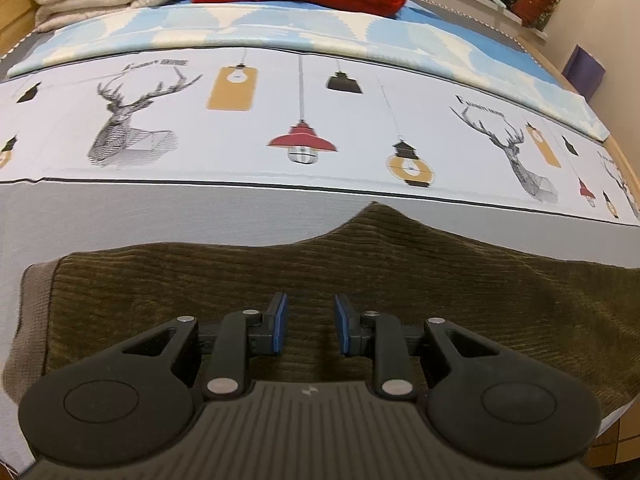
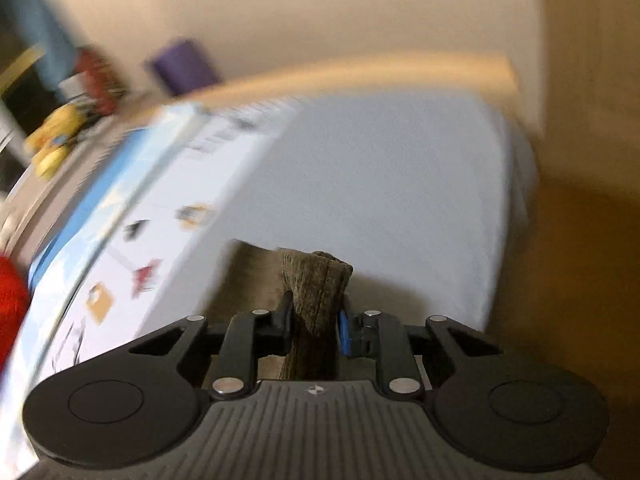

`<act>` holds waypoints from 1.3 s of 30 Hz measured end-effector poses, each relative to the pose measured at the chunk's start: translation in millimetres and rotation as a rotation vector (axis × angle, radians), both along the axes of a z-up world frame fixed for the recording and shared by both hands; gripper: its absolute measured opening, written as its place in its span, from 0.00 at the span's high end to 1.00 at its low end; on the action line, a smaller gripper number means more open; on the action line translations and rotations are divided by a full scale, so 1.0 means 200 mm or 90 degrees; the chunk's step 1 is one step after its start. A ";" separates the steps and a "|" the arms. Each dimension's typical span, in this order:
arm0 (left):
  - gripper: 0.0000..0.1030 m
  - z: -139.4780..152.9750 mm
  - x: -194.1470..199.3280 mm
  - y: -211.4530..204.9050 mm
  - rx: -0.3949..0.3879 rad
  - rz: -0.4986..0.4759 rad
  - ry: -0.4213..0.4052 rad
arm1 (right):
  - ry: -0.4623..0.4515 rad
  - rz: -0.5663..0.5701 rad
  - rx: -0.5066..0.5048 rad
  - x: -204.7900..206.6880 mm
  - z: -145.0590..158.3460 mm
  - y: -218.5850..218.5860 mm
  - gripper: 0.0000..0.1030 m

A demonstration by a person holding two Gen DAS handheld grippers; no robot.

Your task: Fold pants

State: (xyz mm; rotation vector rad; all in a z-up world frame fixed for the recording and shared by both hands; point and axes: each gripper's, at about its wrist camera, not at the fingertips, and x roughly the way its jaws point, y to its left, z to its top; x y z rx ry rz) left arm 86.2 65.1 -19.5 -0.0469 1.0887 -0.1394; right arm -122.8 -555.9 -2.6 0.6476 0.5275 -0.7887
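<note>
Two grippers work the soft, limp corduroy pants [image 1: 360,280] lying on the bed's [image 1: 120,216] near edge: right gripper [image 2: 314,320] pinching a bunched end, left gripper [image 1: 308,328] hovering released, best grasping the hem.

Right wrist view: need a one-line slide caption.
Right gripper pinches a bunched fold of olive corduroy pants above the grey bed sheet; background motion-blurred.

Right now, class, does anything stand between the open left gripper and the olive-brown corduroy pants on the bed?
Nothing visible does. The left gripper hovers open directly over the olive-brown corduroy pants, with only bare fabric beneath its fingers.
</note>
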 end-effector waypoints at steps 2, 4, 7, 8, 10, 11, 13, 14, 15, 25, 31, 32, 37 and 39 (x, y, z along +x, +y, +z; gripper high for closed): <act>0.73 0.01 -0.01 0.06 0.001 0.010 -0.001 | -0.016 0.102 -0.123 0.11 0.16 0.30 0.79; 0.73 0.01 -0.03 0.14 0.000 0.025 -0.002 | -0.039 0.221 -0.226 0.19 0.26 0.63 0.79; 0.73 0.02 -0.05 0.27 0.000 0.050 -0.001 | -0.079 0.429 -0.349 0.25 0.31 1.20 0.79; 0.73 0.02 -0.06 0.31 0.000 0.057 -0.001 | -0.087 0.495 -0.374 0.26 0.29 1.38 0.79; 0.73 0.02 -0.09 0.41 0.000 0.077 0.000 | -0.086 0.622 -0.392 0.26 0.21 1.69 0.78; 0.73 0.03 -0.10 0.46 -0.001 0.086 0.001 | -0.068 0.693 -0.388 0.26 0.14 1.84 0.77; 0.73 0.03 -0.12 0.56 -0.009 0.107 0.005 | -0.008 0.815 -0.375 0.27 -0.03 2.09 0.73; 0.73 0.02 -0.12 0.59 -0.013 0.116 0.008 | 0.043 0.888 -0.356 0.26 -0.14 2.20 0.72; 0.73 0.02 -0.13 0.63 -0.019 0.123 0.013 | 0.101 0.955 -0.332 0.26 -0.24 2.28 0.68; 0.69 0.02 -0.15 0.78 -0.032 0.139 0.014 | 0.060 0.948 -0.325 0.20 -0.21 2.30 0.56; 0.69 0.01 -0.14 0.76 -0.023 0.133 0.019 | 0.132 0.959 -0.228 0.30 -0.34 2.24 0.55; 0.69 0.01 -0.14 0.75 -0.021 0.133 0.019 | 0.128 0.980 -0.238 0.27 -0.34 2.27 0.62; 0.69 0.01 -0.14 0.76 -0.021 0.143 0.020 | 0.111 1.059 -0.280 0.19 -0.29 2.25 0.85; 0.69 0.01 -0.14 0.76 -0.022 0.146 0.021 | 0.115 1.089 -0.292 0.20 -0.29 2.25 0.85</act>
